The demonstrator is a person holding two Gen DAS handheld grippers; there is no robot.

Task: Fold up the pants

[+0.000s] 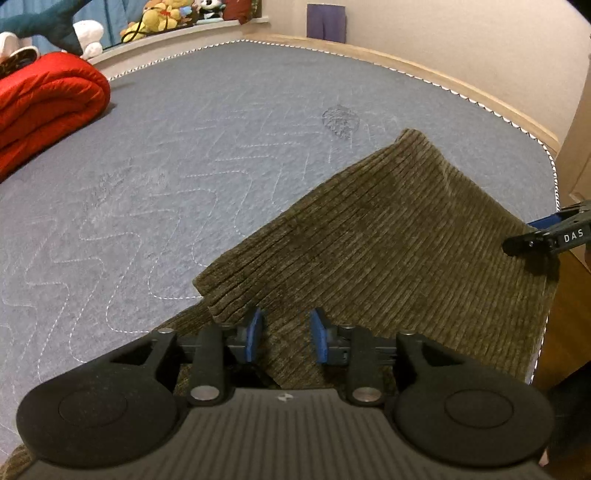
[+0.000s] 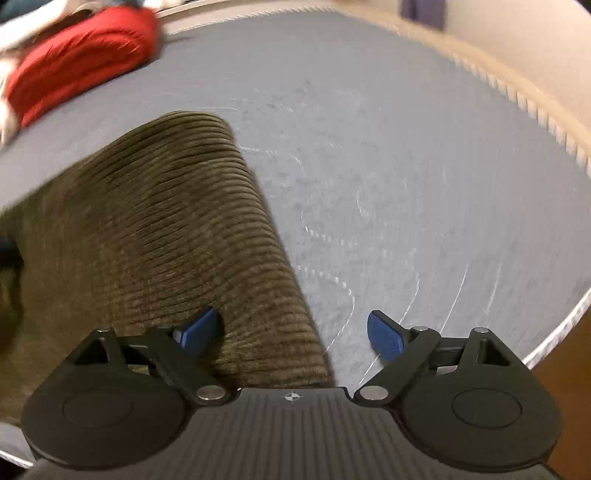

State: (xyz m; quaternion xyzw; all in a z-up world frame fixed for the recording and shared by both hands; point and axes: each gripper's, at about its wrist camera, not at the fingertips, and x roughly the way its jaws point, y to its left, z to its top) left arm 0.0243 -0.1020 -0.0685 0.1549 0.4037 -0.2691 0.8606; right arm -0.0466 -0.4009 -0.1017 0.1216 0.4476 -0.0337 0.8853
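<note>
Olive corduroy pants lie folded on the grey quilted mattress, near its front right corner. My left gripper is open just above the pants' near edge, nothing between its blue pads. My right gripper is open over the pants' right edge; its left pad rests over the fabric, its right pad over the mattress. The right gripper's tip also shows in the left wrist view, at the pants' far right side. The right wrist view is motion-blurred.
A folded red blanket lies at the mattress's far left, with plush toys behind it on a ledge. A wooden bed frame and wall run along the far side. The wood floor lies past the mattress's right edge.
</note>
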